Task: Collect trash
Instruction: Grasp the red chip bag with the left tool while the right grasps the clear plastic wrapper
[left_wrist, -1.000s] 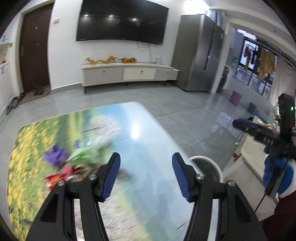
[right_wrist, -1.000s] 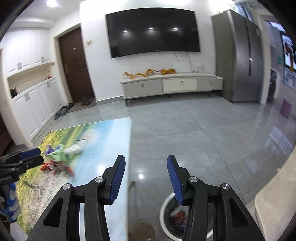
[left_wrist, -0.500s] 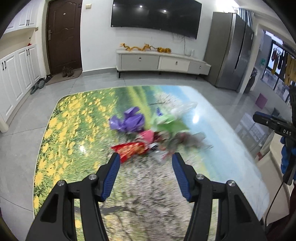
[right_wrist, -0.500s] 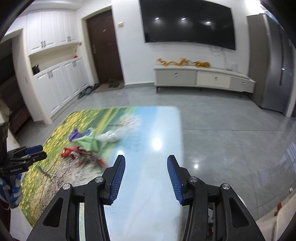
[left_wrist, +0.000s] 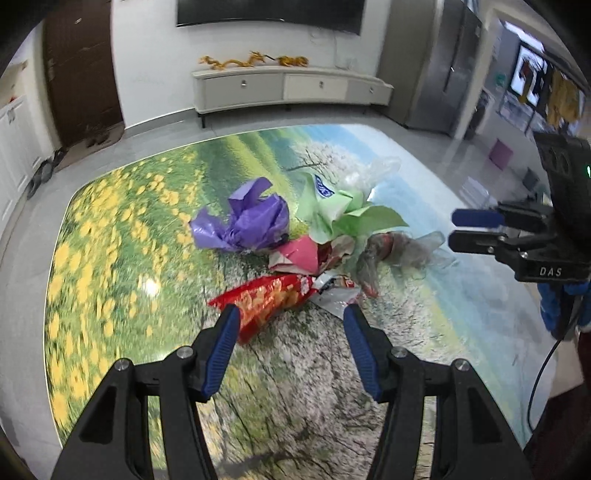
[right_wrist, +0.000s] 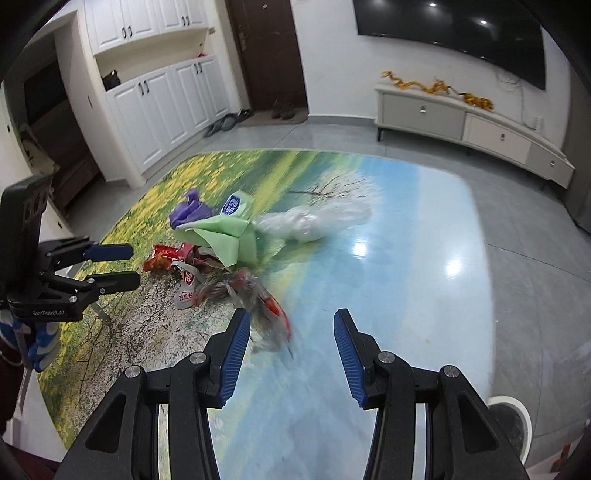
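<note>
- Table (left_wrist: 110, 258): glossy top printed with a landscape of yellow flowers, blossom and blue sky; it bears the trash in a loose heap near its middle.
- Trash heap: purple bag (left_wrist: 247, 221), green wrapper (left_wrist: 343, 214), pink paper (left_wrist: 299, 253), red snack bag (left_wrist: 269, 299), clear plastic bag (left_wrist: 373, 171) and a crumpled clear wrapper (left_wrist: 399, 245), all touching or overlapping.
- Left gripper (left_wrist: 290, 325): jaws apart and empty, tilted down over the table, with the red snack bag just ahead of its fingertips.
- Right gripper (right_wrist: 290, 334): jaws apart, nothing clamped; the crumpled clear wrapper (right_wrist: 258, 299) lies just beyond the left fingertip.
- Bin (right_wrist: 511, 413): a white-rimmed round container on the floor beside the table's edge, at the lower right of the right wrist view.
</note>
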